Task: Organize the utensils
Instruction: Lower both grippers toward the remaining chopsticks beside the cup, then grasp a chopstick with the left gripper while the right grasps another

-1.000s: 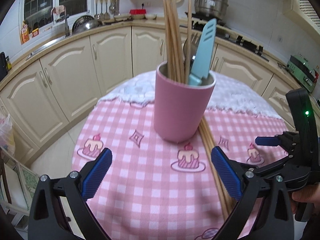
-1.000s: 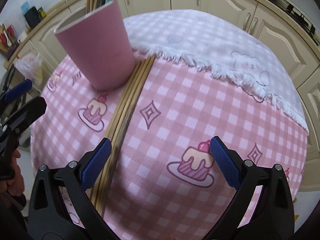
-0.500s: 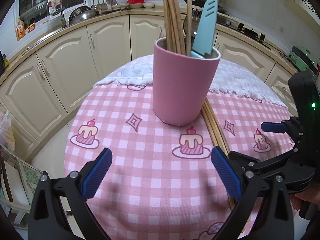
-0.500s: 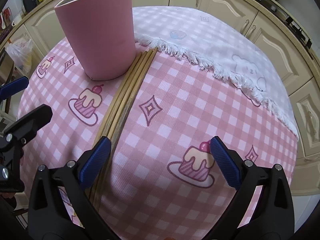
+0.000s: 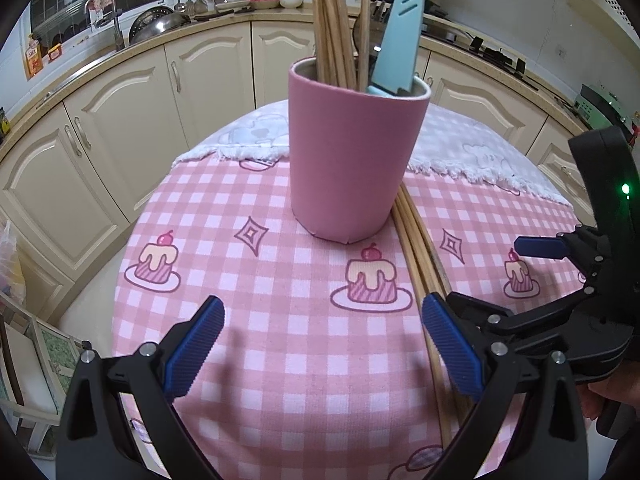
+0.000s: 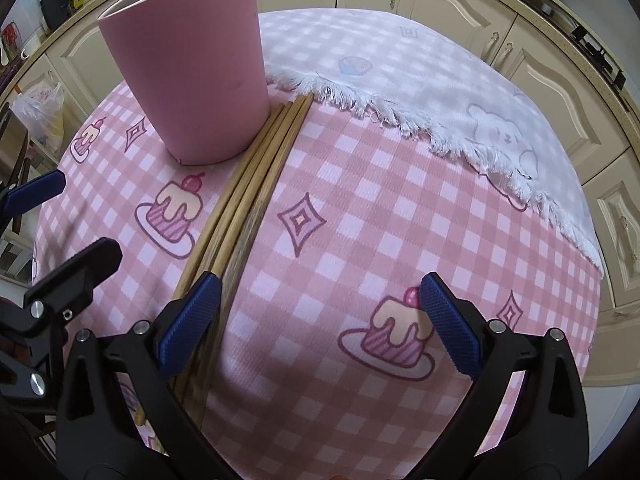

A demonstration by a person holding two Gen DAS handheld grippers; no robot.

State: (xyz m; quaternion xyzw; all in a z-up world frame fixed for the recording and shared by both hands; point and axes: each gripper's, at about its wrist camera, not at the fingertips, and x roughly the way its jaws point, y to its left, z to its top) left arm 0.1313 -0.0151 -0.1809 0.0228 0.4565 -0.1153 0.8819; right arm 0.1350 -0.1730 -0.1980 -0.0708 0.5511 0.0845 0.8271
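A pink cup (image 5: 352, 152) stands on the pink checked tablecloth (image 5: 280, 320); it also shows in the right wrist view (image 6: 192, 80). It holds several wooden chopsticks (image 5: 330, 20) and a light blue knife (image 5: 396, 40). Several more wooden chopsticks (image 6: 248, 196) lie on the cloth against the cup's right side, also seen in the left wrist view (image 5: 420, 256). My left gripper (image 5: 320, 356) is open and empty, in front of the cup. My right gripper (image 6: 316, 324) is open and empty, low over the cloth, its left finger (image 6: 188, 324) over the near ends of the loose chopsticks.
A white fringed cloth (image 6: 440, 92) covers the far part of the round table. Cream kitchen cabinets (image 5: 120, 120) curve around behind. The right gripper shows at the right of the left wrist view (image 5: 560, 280). A plastic bag (image 6: 40, 108) sits off the table's left.
Both grippers have moved closer to the cup and lower toward the cloth. The right gripper's left finger now sits over the loose chopsticks. Both stayed open.
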